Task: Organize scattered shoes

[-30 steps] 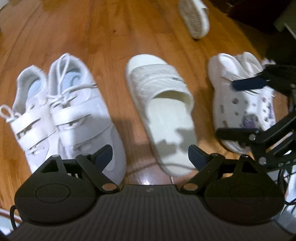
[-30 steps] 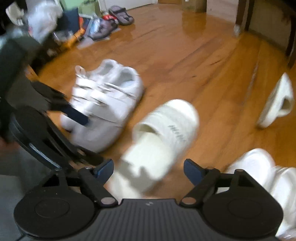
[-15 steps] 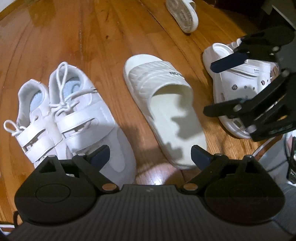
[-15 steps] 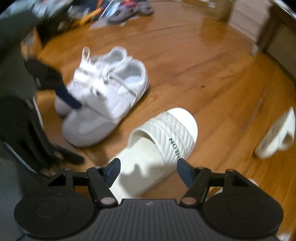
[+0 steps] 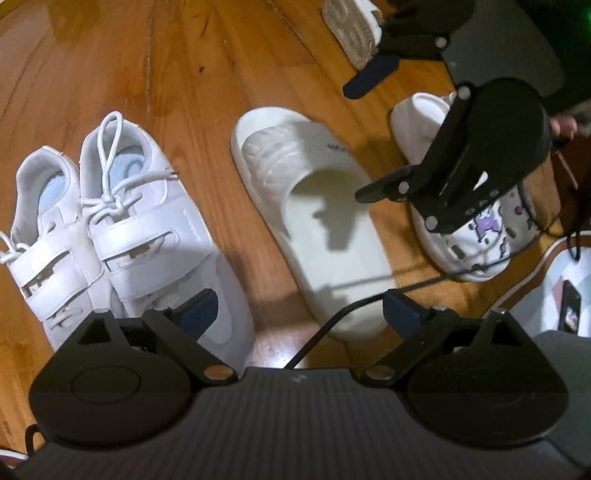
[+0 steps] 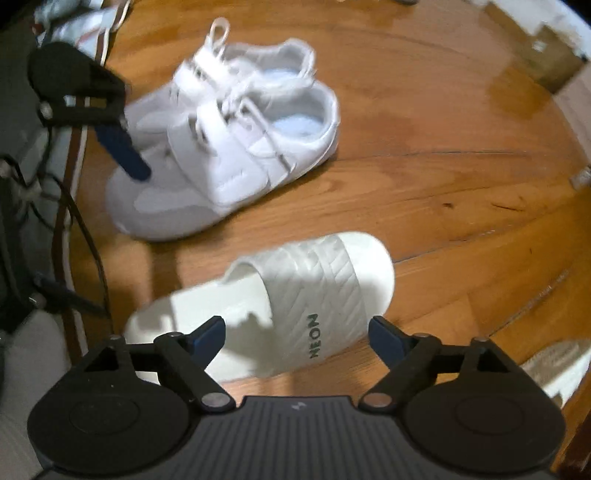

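We are holding our right claw, its jaws just widening, released over the white slide sandal; our left claw is hanging released above the white sneakers

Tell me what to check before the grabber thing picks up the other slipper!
1. Right gripper open with nothing in it: ok; its jaws have just been opening.
2. Left gripper open with nothing in it: ok.
3. White ribbed rubber slide sandal lying flat, sole down: ok.
4. Its partner, the second white slide sandal, found: ok; it lies apart with its ridged sole showing, so it needs turning.
5. Pair of white strap sneakers already side by side: ok.
6. White clog with purple charms has its partner beside it: cannot tell; the right gripper hides that spot.
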Tool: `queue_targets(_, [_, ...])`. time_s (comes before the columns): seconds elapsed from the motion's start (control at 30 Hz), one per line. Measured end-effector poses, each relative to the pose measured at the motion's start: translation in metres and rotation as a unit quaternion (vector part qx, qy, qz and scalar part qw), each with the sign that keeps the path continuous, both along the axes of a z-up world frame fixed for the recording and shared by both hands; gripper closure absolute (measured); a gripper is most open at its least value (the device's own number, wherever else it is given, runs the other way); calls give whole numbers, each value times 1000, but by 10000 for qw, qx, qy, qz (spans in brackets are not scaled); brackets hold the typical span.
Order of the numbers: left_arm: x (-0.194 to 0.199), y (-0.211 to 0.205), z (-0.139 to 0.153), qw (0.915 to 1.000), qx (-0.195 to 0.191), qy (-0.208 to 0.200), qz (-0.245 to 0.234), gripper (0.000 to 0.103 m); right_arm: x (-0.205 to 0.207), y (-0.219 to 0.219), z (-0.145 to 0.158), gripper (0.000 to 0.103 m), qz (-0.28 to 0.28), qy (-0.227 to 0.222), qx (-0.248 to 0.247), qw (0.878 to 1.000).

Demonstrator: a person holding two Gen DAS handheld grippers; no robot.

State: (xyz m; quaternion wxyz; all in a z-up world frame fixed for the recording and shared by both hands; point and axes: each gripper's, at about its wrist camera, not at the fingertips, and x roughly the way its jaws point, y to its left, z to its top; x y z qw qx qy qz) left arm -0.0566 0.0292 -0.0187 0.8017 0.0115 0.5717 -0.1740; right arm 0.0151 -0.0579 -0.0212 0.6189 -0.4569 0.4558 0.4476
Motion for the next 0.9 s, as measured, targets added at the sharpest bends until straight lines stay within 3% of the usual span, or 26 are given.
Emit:
queue_targets(0.07, [2, 0, -2, 10000, -44, 45, 20, 6, 8, 3, -9, 18, 83, 103, -6, 9999])
queue_targets(0.17, [2, -2, -5, 9999, -9, 103, 17, 6, 31, 5, -30, 18, -230, 462, -9, 9987])
queue_targets(0.3, [1, -1, -7, 9999, 23, 147, 43, 6, 41, 4, -57, 20, -510, 524, -216, 9971])
queue_targets(0.47, [2, 4, -7, 9997, -5, 181, 152, 6, 42, -8, -49, 25, -1013, 549, 28, 9933])
queue_targets(0.6, [3, 9, -6, 9994, 15, 204, 283, 6, 41, -26, -32, 26, -1636, 709, 365, 9833])
queue_targets(0.8, [5, 23, 1, 9979, 10, 140, 625, 5, 50, -58, 2, 27, -2979, 1006, 1018, 9438])
queue_targets(0.9, [4, 34, 9, 9961, -60, 41, 882, 4, 62, -81, 3, 27, -4023, 1317, 1142, 8987])
